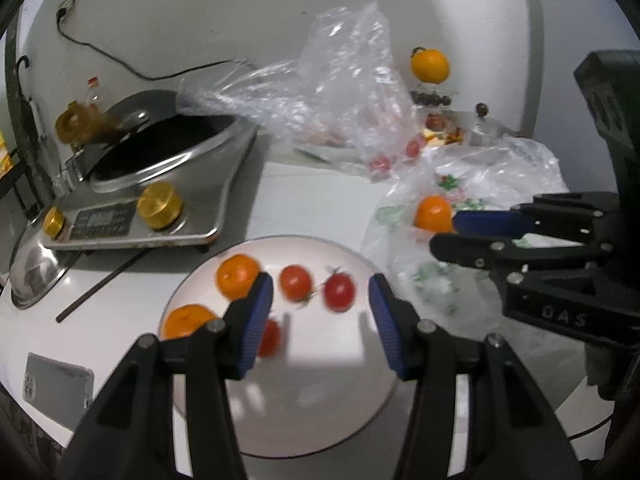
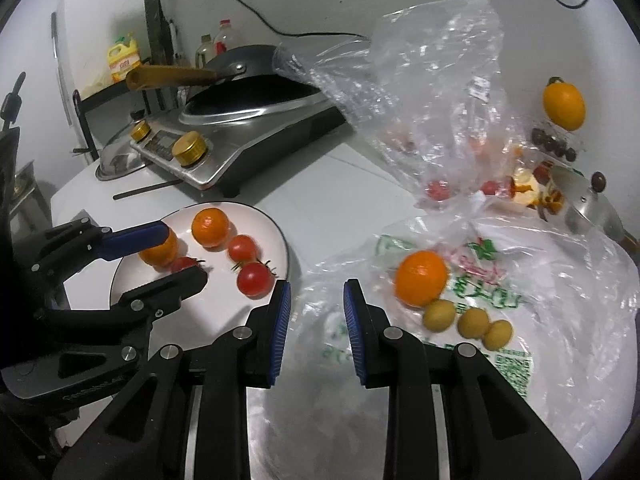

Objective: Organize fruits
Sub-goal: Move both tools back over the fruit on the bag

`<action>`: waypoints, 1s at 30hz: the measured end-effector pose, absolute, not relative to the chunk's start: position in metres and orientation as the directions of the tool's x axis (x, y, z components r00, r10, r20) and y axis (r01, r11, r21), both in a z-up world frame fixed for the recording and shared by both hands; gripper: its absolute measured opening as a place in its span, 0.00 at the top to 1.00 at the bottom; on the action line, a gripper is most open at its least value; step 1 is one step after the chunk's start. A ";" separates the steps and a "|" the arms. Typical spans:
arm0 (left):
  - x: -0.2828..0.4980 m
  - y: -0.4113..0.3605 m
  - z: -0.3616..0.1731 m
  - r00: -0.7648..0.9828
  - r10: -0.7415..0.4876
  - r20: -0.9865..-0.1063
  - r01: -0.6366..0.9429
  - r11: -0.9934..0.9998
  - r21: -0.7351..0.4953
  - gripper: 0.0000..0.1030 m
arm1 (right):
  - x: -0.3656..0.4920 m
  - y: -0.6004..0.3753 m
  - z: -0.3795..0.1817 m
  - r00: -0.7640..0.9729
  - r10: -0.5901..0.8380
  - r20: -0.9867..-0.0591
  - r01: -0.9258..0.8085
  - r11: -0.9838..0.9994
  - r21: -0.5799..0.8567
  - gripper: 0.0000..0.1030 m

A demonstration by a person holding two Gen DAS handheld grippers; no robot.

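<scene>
A white plate (image 1: 320, 400) holds two oranges (image 1: 237, 274) and three tomatoes (image 1: 339, 291). My left gripper (image 1: 320, 316) hovers over the plate, open, with nothing between its blue pads; the right wrist view shows the left gripper (image 2: 184, 254) above the same plate (image 2: 216, 308). To the right lies a printed plastic bag (image 2: 500, 280) with one orange (image 2: 420, 278) and three small yellow fruits (image 2: 473, 322) on it. My right gripper (image 2: 316, 320) hangs over the bag's near edge, jaws drawn to a narrow gap and empty; the left wrist view shows the right gripper (image 1: 446, 234) beside that orange (image 1: 434, 212).
An induction cooker with a wok (image 1: 160, 168) stands behind the plate, with a steel lid (image 1: 34, 276) and a black rod (image 1: 100, 288) beside it. A crumpled clear bag (image 2: 420, 100) holds more tomatoes. Another orange (image 2: 564, 106) and a pot lid (image 2: 588, 204) sit near the wall.
</scene>
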State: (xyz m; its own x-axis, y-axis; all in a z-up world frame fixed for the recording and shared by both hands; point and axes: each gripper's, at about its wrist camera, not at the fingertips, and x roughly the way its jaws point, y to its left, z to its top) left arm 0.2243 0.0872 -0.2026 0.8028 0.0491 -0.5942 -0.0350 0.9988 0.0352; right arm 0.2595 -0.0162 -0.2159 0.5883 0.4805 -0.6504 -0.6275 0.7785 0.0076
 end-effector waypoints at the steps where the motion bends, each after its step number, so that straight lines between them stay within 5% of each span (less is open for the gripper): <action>1: 0.225 0.082 -0.201 0.805 0.045 -0.592 -0.028 0.999 0.038 0.50 | 0.260 -0.021 -0.215 0.592 0.479 -0.648 -0.623 0.782 0.009 0.70; 30: 0.279 -0.017 -0.197 0.788 -0.029 -0.614 0.096 0.992 0.077 0.49 | 0.291 -0.145 -0.222 0.648 0.422 -0.634 -0.494 0.866 0.072 0.63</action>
State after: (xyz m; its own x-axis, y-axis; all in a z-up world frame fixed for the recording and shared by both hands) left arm 0.2786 -0.0165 -0.1966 0.7884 -0.0287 -0.6145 0.0958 0.9925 0.0765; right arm 0.2909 -0.1448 -0.2217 0.6481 0.4224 -0.6336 -0.4939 0.8665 0.0724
